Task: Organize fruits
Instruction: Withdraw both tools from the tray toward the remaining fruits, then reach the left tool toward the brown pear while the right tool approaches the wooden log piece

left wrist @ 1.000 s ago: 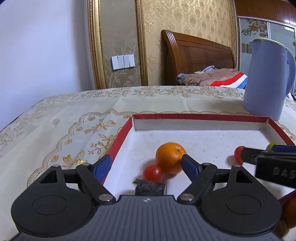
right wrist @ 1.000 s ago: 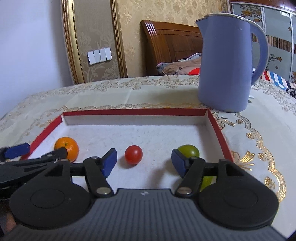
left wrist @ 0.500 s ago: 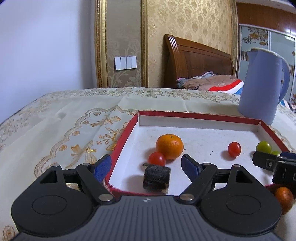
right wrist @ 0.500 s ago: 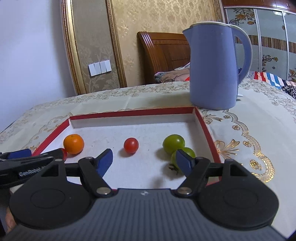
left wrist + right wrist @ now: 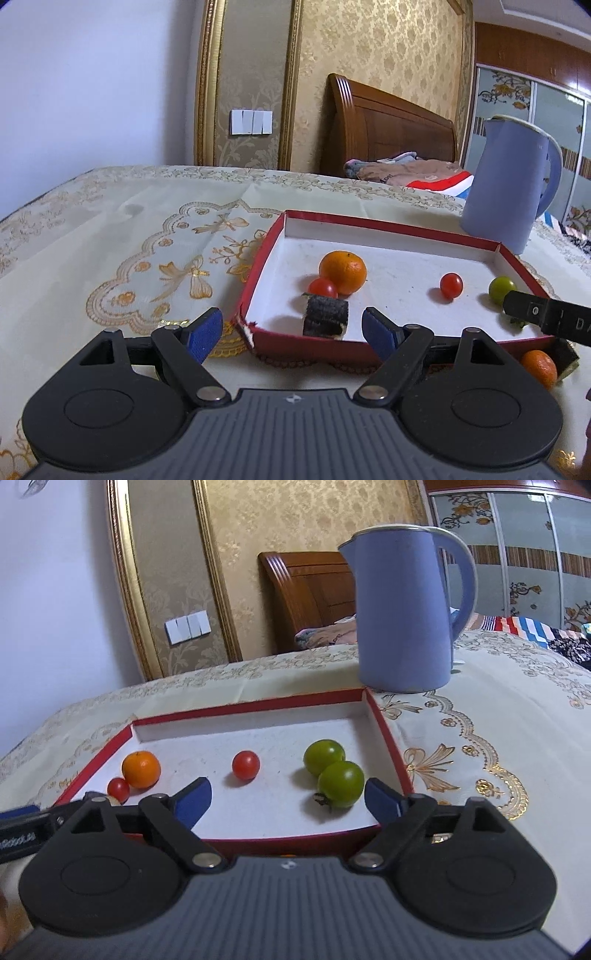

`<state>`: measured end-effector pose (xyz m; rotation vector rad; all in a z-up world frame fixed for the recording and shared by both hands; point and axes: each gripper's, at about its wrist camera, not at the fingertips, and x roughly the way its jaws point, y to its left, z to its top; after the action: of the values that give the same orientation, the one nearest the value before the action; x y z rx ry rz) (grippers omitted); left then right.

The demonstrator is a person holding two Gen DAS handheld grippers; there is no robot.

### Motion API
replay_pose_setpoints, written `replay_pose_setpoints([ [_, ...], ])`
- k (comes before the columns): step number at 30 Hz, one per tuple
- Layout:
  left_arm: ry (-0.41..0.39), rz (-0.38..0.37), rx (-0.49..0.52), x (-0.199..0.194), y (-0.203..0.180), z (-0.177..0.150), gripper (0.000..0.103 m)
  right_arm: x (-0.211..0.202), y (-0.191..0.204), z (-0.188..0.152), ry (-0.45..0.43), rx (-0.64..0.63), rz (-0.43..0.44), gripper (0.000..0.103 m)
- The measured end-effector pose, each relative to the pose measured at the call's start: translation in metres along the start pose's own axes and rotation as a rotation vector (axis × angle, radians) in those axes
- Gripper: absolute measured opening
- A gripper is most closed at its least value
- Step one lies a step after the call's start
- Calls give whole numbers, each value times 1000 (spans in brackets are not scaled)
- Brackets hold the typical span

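Grippers first: the left gripper (image 5: pixel 291 330) stands wide open with nothing between its blue pads, and the right gripper (image 5: pixel 286 797) is spread just as wide and holds nothing either. Both hang just short of the near wall of the red box (image 5: pixel 388 226), touching no fruit.

Nearest inside the box, seen from the left wrist, a dark roll-shaped piece (image 5: pixel 325 315) sits by the near wall. Just behind it a small red tomato (image 5: pixel 323 288) touches the orange (image 5: pixel 342 272). A second red tomato (image 5: pixel 451 285) lies alone mid-box, well apart from those. At the right side, the right wrist view shows two green tomatoes (image 5: pixel 332 771) touching each other, the nearer one with its stem end turned down to the left. Outside the box, by its near right corner, another orange (image 5: pixel 539 368) rests on the patterned tablecloth (image 5: pixel 147 240). Beyond the far right corner stands a blue kettle (image 5: pixel 406 613).

Compared with a second ago, both grippers have drawn back: then the left pads reached in beside the orange and the right pads flanked a green tomato; now the whole box shows ahead of them.
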<state>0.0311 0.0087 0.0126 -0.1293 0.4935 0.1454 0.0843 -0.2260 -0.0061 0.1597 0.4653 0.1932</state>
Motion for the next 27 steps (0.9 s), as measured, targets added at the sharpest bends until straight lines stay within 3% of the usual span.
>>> replay_pose_setpoints([
  [5,26,-44,-24,-2,5,-2,83,-12,-8,-4,-6,23,10,90],
  [13,52,-98,32,-1,-5,-5,83,-61,-49,-23,-65,72,-12,92],
  [20,85,-111,47,3,-9,-9,83,-72,-89,-34,-8,146,-27,92],
  [27,84,-92,102,3,-17,-12,83,-64,-77,-36,49,62,-85,92],
])
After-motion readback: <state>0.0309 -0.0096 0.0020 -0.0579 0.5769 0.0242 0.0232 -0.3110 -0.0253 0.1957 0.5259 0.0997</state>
